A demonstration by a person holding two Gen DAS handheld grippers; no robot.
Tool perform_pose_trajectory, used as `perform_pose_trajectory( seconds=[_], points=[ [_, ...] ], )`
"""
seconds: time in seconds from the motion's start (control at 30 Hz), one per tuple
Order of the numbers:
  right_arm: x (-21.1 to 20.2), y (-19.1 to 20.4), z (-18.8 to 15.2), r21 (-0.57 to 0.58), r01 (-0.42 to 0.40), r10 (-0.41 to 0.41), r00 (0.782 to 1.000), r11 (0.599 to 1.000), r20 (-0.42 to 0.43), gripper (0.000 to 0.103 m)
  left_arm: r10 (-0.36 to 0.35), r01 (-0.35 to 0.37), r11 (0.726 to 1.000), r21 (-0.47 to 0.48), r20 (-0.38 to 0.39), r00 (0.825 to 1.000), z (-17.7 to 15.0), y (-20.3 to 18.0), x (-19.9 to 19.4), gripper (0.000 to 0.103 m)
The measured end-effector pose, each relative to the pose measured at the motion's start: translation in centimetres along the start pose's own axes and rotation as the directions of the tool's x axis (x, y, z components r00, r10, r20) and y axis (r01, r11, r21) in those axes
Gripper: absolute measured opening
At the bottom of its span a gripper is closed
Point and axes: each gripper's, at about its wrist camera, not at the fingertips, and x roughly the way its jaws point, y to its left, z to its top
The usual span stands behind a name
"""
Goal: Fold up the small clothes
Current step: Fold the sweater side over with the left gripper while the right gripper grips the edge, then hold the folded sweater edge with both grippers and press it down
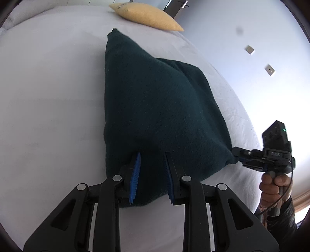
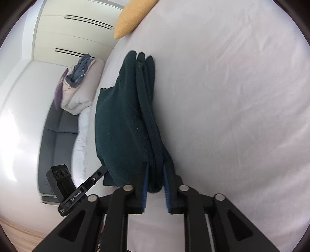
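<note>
- Nearest the bed's near edge, left hand-held gripper [image 1: 152, 164]: blue pads pinching a thick bunch of the dark green garment [image 1: 155, 108] at one near corner. Grip appears firm, cloth filling the gap between the pads.
- Right hand-held gripper [image 2: 156, 170]: fingers pressed onto several stacked layers of the same garment at the other near corner; the layers run away from the pads as parallel ridges. Seen from the left wrist, this tool clamps the cloth's pointed right end.
- Garment: held taut between both tools, its near edge raised, its far end trailing on the white bed sheet [image 1: 48, 87]. Judgement: holding two corners keeps the edge straight so the fold can be carried over evenly; a fold is in hand, not yet laid.
- Risk, as judged: thick layers may slip from the pads if the tension is uneven.
- Far edge of the bed: a yellow pillow [image 1: 145, 15], well apart from the garment.
- Beyond the bed's side: a heap of bedding [image 2: 79, 85] on a grey sofa.
</note>
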Motion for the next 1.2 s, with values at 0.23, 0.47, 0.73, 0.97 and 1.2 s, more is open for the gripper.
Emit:
perform_pose_trajectory(
  seconds=[0.23, 0.47, 0.73, 0.97, 1.2],
  points=[
    [-2.2, 6.3, -0.1, -0.139, 0.228, -0.209, 0.969, 0.964, 0.134, 0.024, -0.005, 0.005, 1.000, -0.001, 0.000, 1.000, -0.6, 0.3, 0.3, 0.023],
    [1.6, 9.4, 0.1, -0.251, 0.038, -0.029, 0.999, 0.967, 0.039, 0.024, 0.015, -0.016, 1.000, 0.011, 0.059, 0.998, 0.8, -0.5, -2.5, 0.023],
    [3.5, 3.2, 0.1, -0.102, -0.010, 0.007, 1.000, 0.995, -0.026, 0.003, -0.014, 0.010, 0.999, 0.051, 0.081, 0.997, 8.8, -0.2, -0.5, 0.023],
    [3.6, 1.5, 0.0, -0.074, -0.066, 0.063, 0.997, 0.995, -0.034, 0.000, -0.065, 0.065, 0.998, 0.015, -0.007, 0.998, 12.4, 1.7, 5.2, 0.023],
    [2.9, 0.7, -1.2, -0.054, -0.123, 0.123, 0.992, 0.991, -0.012, 0.000, -0.014, 0.011, 0.997, 0.072, 0.045, 0.999, 10.1, 0.9, 4.8, 0.023]
  ],
)
